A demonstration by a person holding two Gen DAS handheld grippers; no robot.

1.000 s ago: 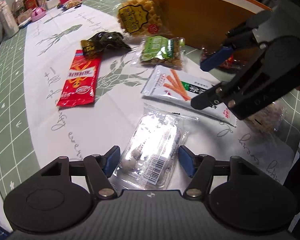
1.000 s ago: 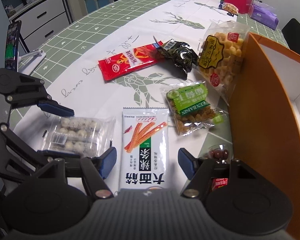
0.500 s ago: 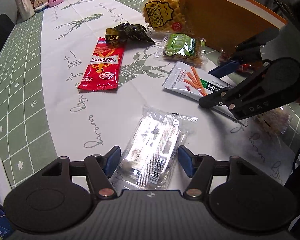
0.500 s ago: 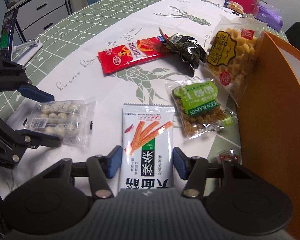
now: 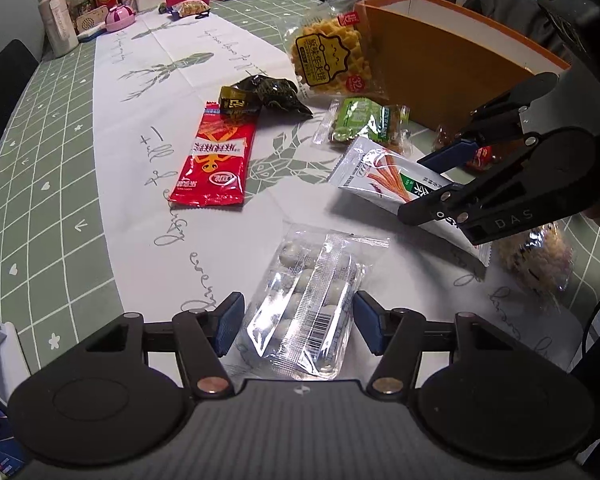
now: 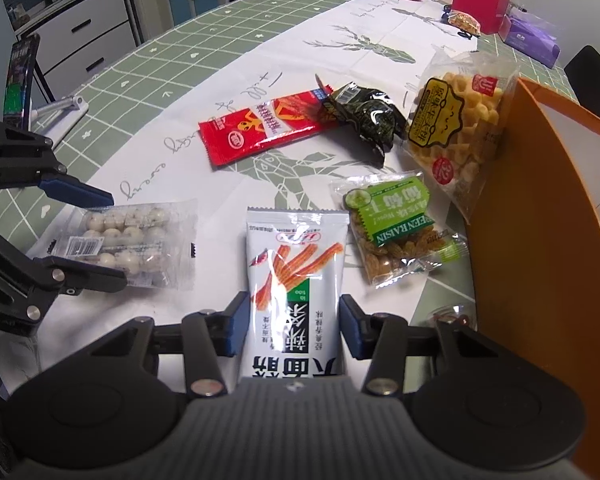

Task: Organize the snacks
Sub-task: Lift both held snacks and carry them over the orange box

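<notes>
A clear pack of white balls (image 5: 304, 300) lies on the white table runner between the fingers of my left gripper (image 5: 299, 322). Its jaws are closing, and the blue pads stand right at the film's sides without visibly squeezing it. In the right wrist view the same pack (image 6: 128, 240) lies between the left gripper's two fingers. My right gripper (image 6: 292, 326) is closing too, its pads pressing both long edges of a white stick-snack packet (image 6: 296, 264), which bows slightly. In the left wrist view, the right gripper (image 5: 410, 186) straddles that packet (image 5: 380, 176).
An orange box (image 5: 440, 72) stands open at the right. Near it lie a green raisin pack (image 5: 360, 124), a waffle bag (image 5: 328, 60), a dark green packet (image 5: 268, 96) and a red packet (image 5: 214, 160). A crispy-snack bag (image 5: 536, 256) sits by the table edge. Bottles and boxes crowd the far end.
The right gripper's jaws have narrowed from well apart to tight against the white packet. The left wrist view has swung and lifted a little, with the clear pack staying between its fingers.
</notes>
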